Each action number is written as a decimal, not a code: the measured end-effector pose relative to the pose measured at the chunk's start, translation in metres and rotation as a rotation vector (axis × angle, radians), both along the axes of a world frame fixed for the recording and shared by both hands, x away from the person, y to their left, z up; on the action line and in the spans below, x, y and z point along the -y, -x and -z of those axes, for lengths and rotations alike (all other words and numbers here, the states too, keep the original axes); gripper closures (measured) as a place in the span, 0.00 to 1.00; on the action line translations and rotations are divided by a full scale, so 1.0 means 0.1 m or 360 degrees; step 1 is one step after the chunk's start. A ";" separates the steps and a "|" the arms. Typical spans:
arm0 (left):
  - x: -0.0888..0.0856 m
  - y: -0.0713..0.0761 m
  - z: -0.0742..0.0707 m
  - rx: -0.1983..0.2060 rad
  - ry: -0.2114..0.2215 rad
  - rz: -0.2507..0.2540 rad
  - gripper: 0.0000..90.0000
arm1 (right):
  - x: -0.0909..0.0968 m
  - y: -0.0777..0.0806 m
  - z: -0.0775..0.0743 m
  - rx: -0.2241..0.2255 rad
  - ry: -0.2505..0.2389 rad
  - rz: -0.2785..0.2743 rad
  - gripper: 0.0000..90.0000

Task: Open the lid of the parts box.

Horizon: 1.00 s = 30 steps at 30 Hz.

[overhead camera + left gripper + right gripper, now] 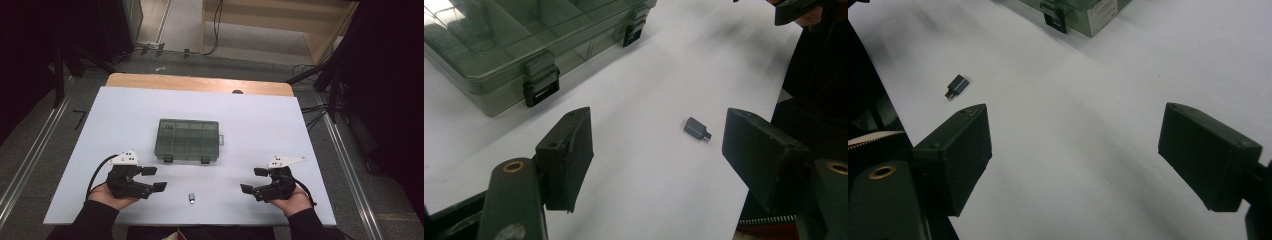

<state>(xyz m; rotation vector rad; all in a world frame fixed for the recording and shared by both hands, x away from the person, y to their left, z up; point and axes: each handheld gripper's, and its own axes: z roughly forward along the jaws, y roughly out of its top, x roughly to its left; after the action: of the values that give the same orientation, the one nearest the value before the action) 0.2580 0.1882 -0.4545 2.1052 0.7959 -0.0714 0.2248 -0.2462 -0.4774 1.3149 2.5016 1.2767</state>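
The small dark grey plug adapter [191,197], a stubby metal-and-plastic block with a short connector tongue at one end, lies flat on the white tabletop [260,125], between the two tongs and slightly nearer the person than either. It looks very light and rigid, with smooth, probably slippery faces, so it could skate away or flip under an uneven pinch; my judgement is that the safest hold is across the two long sides of its wider body, low against the table, leaving the thin tongue free. The left gripper [154,179] rests to its left, jaws spread apart and holding nothing; in the left gripper view the adapter [697,128] sits ahead of the jaws, close to the right-hand one and not touching it. The right gripper [254,180] rests to its right, jaws likewise released and empty; in the right gripper view the adapter [956,86] lies beyond and outside the left-hand jaw, well off the gap. Farther from the person, beyond both tongs, stands the translucent grey-green plastic compartment box [187,140], its lid down and two dark latches facing the tongs, well apart from the adapter.
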 end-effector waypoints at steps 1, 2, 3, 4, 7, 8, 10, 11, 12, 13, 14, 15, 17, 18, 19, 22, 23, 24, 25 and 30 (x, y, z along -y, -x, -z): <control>0.00 0.00 0.00 -0.0002 -0.0002 -0.0001 0.32 | 0.01 0.00 0.00 0.0006 0.0002 -0.0001 0.14; 0.00 0.00 0.00 -0.0002 -0.0002 -0.0001 0.32 | 0.01 0.01 0.00 -0.0002 0.0003 0.0006 0.14; 0.00 0.00 0.00 -0.0005 -0.0001 -0.0002 0.32 | 0.02 0.01 0.00 -0.0004 0.0008 0.0001 0.14; 0.00 0.00 0.00 -0.0007 -0.0003 -0.0003 0.32 | 0.03 0.02 0.00 -0.0008 0.0010 0.0001 0.14; 0.00 -0.01 0.00 -0.0006 -0.0004 0.0001 0.33 | 0.03 0.03 0.00 -0.0017 0.0006 -0.0010 0.14; 0.00 -0.01 0.00 -0.0007 -0.0006 0.0002 0.33 | 0.03 0.03 0.00 -0.0014 0.0005 -0.0010 0.14; 0.00 -0.01 0.00 -0.0008 -0.0017 0.0002 0.32 | 0.03 0.02 0.01 -0.0017 0.0012 -0.0007 0.14; 0.00 -0.01 0.00 -0.0008 -0.0018 0.0000 0.33 | 0.03 0.02 0.01 -0.0019 0.0018 -0.0006 0.14; -0.01 -0.01 0.00 -0.0006 -0.0015 -0.0002 0.33 | 0.02 0.01 0.01 -0.0021 0.0022 -0.0006 0.14; -0.01 -0.01 0.01 -0.0005 -0.0007 -0.0006 0.32 | 0.02 0.01 0.01 -0.0025 0.0022 -0.0006 0.14; -0.01 -0.01 0.00 -0.0006 -0.0004 -0.0007 0.33 | 0.01 0.01 0.02 -0.0026 0.0028 -0.0008 0.14; -0.01 -0.01 0.00 -0.0006 -0.0004 -0.0007 0.33 | 0.01 0.01 0.02 -0.0026 0.0028 -0.0008 0.14; 0.00 -0.01 0.00 -0.0009 -0.0013 -0.0005 0.33 | 0.01 0.01 0.02 -0.0024 0.0034 -0.0004 0.14; 0.00 -0.01 0.00 -0.0007 -0.0017 -0.0004 0.33 | 0.02 0.01 0.02 -0.0024 0.0033 0.0004 0.14; 0.01 -0.01 0.01 -0.0007 -0.0019 -0.0003 0.33 | 0.02 0.01 0.02 -0.0025 0.0034 0.0007 0.14; 0.01 -0.01 0.01 -0.0010 -0.0019 -0.0005 0.33 | 0.02 0.00 0.02 -0.0018 0.0036 0.0021 0.14; 0.01 -0.01 0.01 -0.0010 -0.0020 -0.0004 0.33 | 0.02 0.00 0.02 -0.0017 0.0035 0.0023 0.14; 0.01 -0.01 0.01 -0.0010 -0.0020 -0.0004 0.33 | 0.02 0.00 0.02 -0.0019 0.0027 0.0024 0.14; 0.01 -0.01 0.01 -0.0011 -0.0018 -0.0005 0.33 | 0.03 0.00 0.02 -0.0021 0.0020 0.0024 0.14; 0.01 -0.01 0.01 -0.0012 -0.0022 -0.0006 0.33 | 0.03 0.00 0.02 -0.0025 0.0023 0.0028 0.14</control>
<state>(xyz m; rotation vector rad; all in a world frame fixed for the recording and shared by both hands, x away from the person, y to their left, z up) 0.2589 0.1869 -0.4554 2.1177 0.8073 -0.0722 0.2247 -0.2491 -0.4790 1.3460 2.4990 1.2476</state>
